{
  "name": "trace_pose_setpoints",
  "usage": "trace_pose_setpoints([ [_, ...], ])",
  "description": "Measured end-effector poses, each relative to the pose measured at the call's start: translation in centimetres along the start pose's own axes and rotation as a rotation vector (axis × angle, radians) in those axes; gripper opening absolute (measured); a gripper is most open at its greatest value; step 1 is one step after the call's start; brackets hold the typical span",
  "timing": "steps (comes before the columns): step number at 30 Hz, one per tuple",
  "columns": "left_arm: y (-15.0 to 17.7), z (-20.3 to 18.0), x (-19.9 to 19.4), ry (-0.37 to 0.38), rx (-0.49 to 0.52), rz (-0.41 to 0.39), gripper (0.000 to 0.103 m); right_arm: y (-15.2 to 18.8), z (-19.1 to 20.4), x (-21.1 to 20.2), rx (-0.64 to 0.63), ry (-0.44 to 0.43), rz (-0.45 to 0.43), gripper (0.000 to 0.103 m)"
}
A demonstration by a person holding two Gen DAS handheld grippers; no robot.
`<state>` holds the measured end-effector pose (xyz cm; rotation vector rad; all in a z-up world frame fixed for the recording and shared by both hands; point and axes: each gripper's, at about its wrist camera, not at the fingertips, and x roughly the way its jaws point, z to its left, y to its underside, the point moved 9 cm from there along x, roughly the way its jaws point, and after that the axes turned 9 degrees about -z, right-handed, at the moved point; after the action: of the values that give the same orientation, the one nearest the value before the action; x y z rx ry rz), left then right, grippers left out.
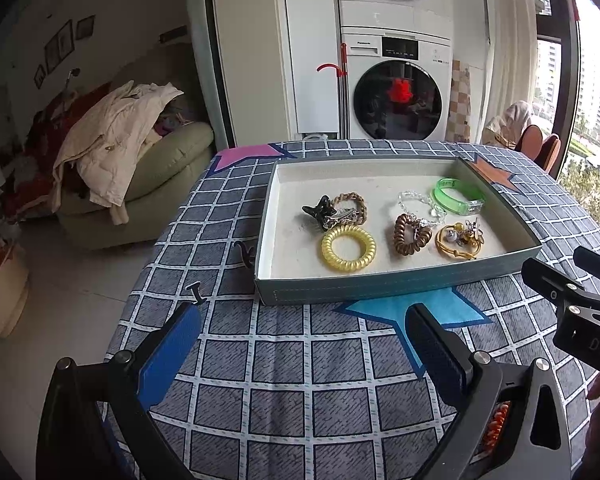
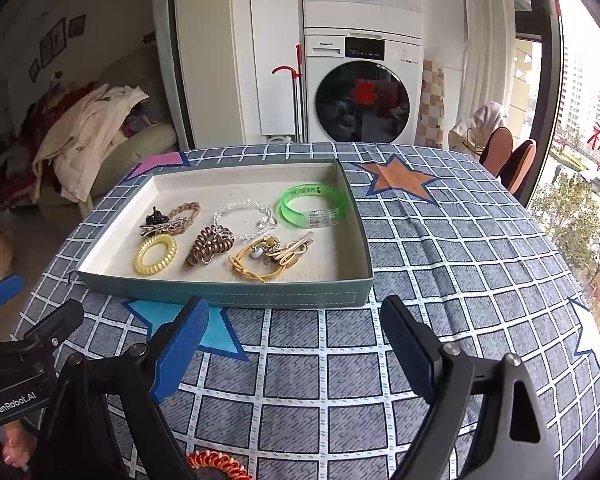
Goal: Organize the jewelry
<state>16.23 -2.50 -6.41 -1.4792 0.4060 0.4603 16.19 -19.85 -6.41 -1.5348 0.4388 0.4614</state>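
Observation:
A shallow grey-green tray (image 1: 380, 290) (image 2: 228, 294) sits on the checked tablecloth. In it lie a yellow coil hair tie (image 1: 348, 248) (image 2: 155, 254), a brown coil tie (image 1: 412, 234) (image 2: 208, 246), a black claw clip (image 1: 319, 210) (image 2: 156, 216), a braided tan band (image 1: 350, 202) (image 2: 186, 210), a clear bead bracelet (image 1: 418, 204) (image 2: 244, 218), a green bangle (image 1: 458, 196) (image 2: 314, 204) and a yellow cord bracelet with charms (image 1: 458, 240) (image 2: 264, 258). My left gripper (image 1: 302, 322) and right gripper (image 2: 294, 316) are open and empty, above the cloth in front of the tray. An orange coil tie (image 2: 216, 465) lies below the right gripper.
The table (image 2: 460, 264) carries a cloth with star patches. Behind it stand stacked washing machines (image 1: 396, 96), a sofa with clothes (image 1: 112, 160) at the left, and chairs (image 2: 508, 160) by the window at the right. The table's edges fall away left and right.

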Motion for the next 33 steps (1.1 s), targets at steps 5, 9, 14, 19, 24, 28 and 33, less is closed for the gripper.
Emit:
trace_pose_setpoints([
  [5, 0.02, 0.01, 0.08, -0.003, 0.001, 0.002, 0.103, -0.07, 0.04, 0.05, -0.003, -0.002, -0.003, 0.090],
  [9, 0.01, 0.05, 0.12, -0.004, 0.002, 0.002, 0.103, -0.10, 0.08, 0.07, -0.004, -0.002, -0.002, 0.090],
  [14, 0.03, 0.04, 0.16, -0.004, 0.000, 0.003, 0.103, -0.12, 0.10, 0.08, -0.005, -0.002, -0.004, 0.090],
  [19, 0.00, 0.08, 0.13, -0.005, 0.002, 0.002, 0.103, -0.18, 0.07, 0.07, -0.005, -0.003, -0.006, 0.090],
  [24, 0.00, 0.05, 0.17, -0.005, 0.002, 0.000, 0.103, -0.23, 0.05, 0.03, -0.007, -0.002, -0.007, 0.090],
  [28, 0.00, 0.03, 0.11, -0.007, 0.002, 0.000, 0.103, -0.29, 0.02, 0.00, -0.006, -0.002, -0.008, 0.090],
  [33, 0.08, 0.12, 0.08, -0.011, -0.002, 0.003, 0.103, -0.29, 0.04, 0.02, -0.007, -0.003, -0.007, 0.090],
])
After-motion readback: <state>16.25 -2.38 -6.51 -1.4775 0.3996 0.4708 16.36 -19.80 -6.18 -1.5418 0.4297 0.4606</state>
